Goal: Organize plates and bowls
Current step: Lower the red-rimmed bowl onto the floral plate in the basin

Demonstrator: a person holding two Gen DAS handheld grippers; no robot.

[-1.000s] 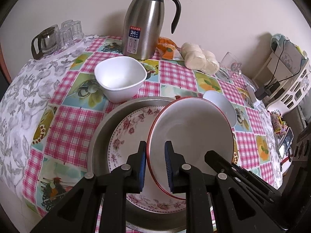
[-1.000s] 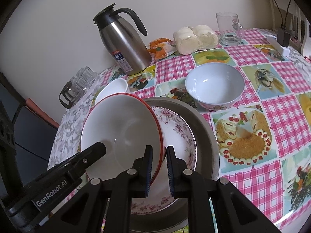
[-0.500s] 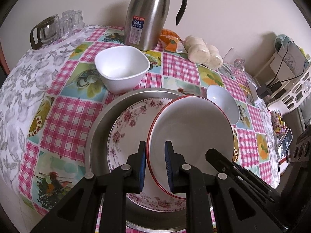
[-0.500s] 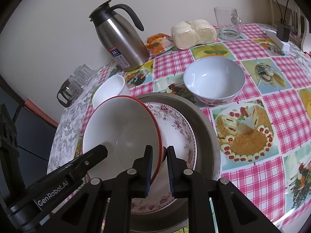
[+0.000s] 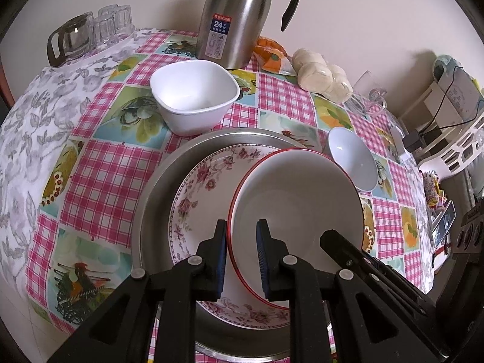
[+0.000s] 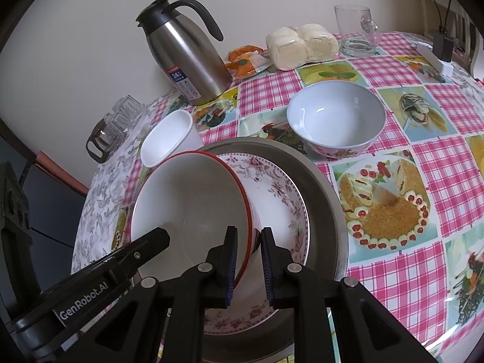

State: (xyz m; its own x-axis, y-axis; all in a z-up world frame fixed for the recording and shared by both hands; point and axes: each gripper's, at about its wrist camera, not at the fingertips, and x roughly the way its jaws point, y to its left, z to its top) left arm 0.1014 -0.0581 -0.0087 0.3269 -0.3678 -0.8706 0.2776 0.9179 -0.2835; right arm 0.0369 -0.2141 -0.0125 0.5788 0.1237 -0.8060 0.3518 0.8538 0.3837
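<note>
Between both sets of jaws, frame centre in each wrist view: red-rimmed bowl [image 5: 298,211], tilted, held by opposite rim edges. Left gripper [image 5: 241,252] jaws are narrow and straddle the rim at its left edge; right gripper [image 6: 247,260] jaws are narrow and straddle the rim at its right edge. Both look clamped on the rim, one pad inside the bowl and one outside. Neither hand is nearer; it's a shared grip.

Bowl hangs over, maybe resting on, the floral plate [image 5: 205,181]; contact point is hidden by the bowl wall, can't tell. Floral plate sits inside the metal tray [image 5: 157,187]. Bowl is off-centre toward the tray's right side in the left view. Bowl is empty.

My read: next move is lowering and levelling the bowl onto the plate centre.

Outside the tray on the tabletop [image 6: 447,181]: white square bowl [image 5: 193,96] upper left, empty; blue-white round bowl [image 6: 335,118] upper right in the right view, empty. Steel thermos [image 5: 236,15] behind, well apart.
</note>
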